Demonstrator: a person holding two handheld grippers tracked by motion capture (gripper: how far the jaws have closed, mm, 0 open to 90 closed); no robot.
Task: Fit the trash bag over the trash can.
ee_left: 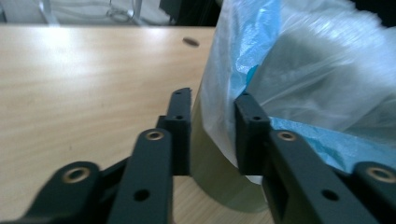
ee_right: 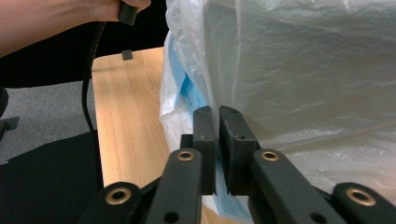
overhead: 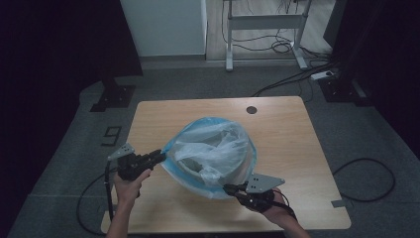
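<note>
A round bin (overhead: 190,166) stands mid-table, lined with a clear plastic bag (overhead: 213,144) over a blue bag (overhead: 198,124). My left gripper (overhead: 161,154) is at the bin's left rim. In the left gripper view its jaws (ee_left: 212,100) stand apart, with the bin's olive wall (ee_left: 210,158) and the bag's edge (ee_left: 219,116) in the gap, not pinched. My right gripper (overhead: 227,188) is at the near right side of the bin. Its jaws (ee_right: 217,112) are closed to a thin slit on the bag film (ee_right: 187,88) hanging there.
The wooden table (overhead: 277,129) has a round cable hole (overhead: 251,109) at the back. Bare wood lies right and left of the bin. Past the table a desk frame (overhead: 265,22) and loose cables (overhead: 366,178) are on the grey floor.
</note>
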